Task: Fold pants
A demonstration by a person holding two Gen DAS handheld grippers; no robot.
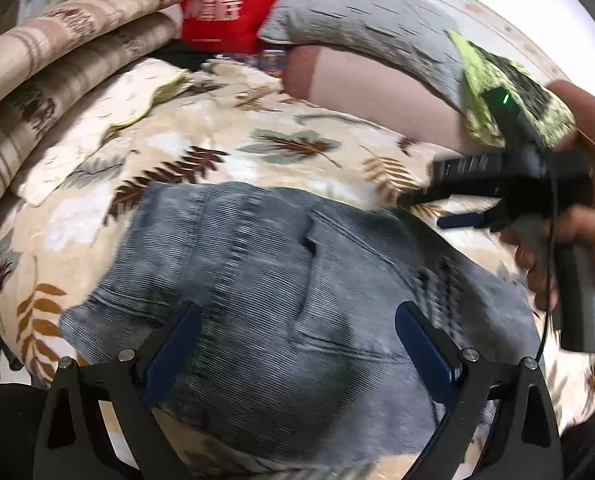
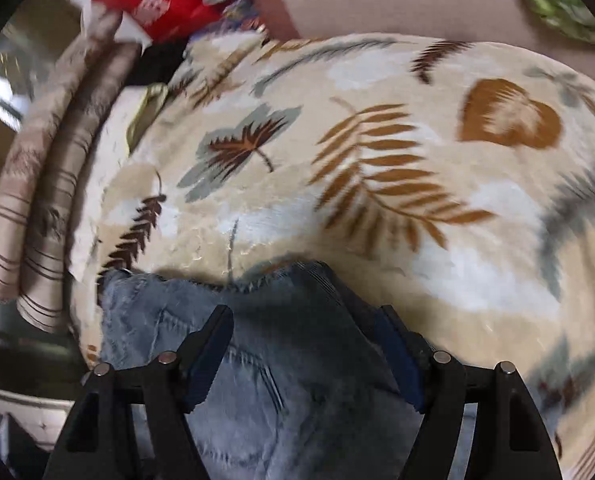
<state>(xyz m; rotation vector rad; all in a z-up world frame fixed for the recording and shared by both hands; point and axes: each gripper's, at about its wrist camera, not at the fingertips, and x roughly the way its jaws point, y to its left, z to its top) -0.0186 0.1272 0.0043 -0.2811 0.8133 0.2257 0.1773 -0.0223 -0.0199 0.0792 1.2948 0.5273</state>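
The jeans (image 1: 281, 280) lie bunched mid-blanket (image 1: 257, 148), toward its near edge. Both the left tongs (image 1: 297, 344) and right tongs (image 2: 305, 344) stand spread, pinching nothing. Denim looks heavy, limp; best pinched at waistband or hem corners.

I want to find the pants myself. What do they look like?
Look at the cream leaf-print blanket covering the bed. In its middle lie the blue-grey ribbed denim pants, folded in a flat bundle. Nothing else there is blue denim.
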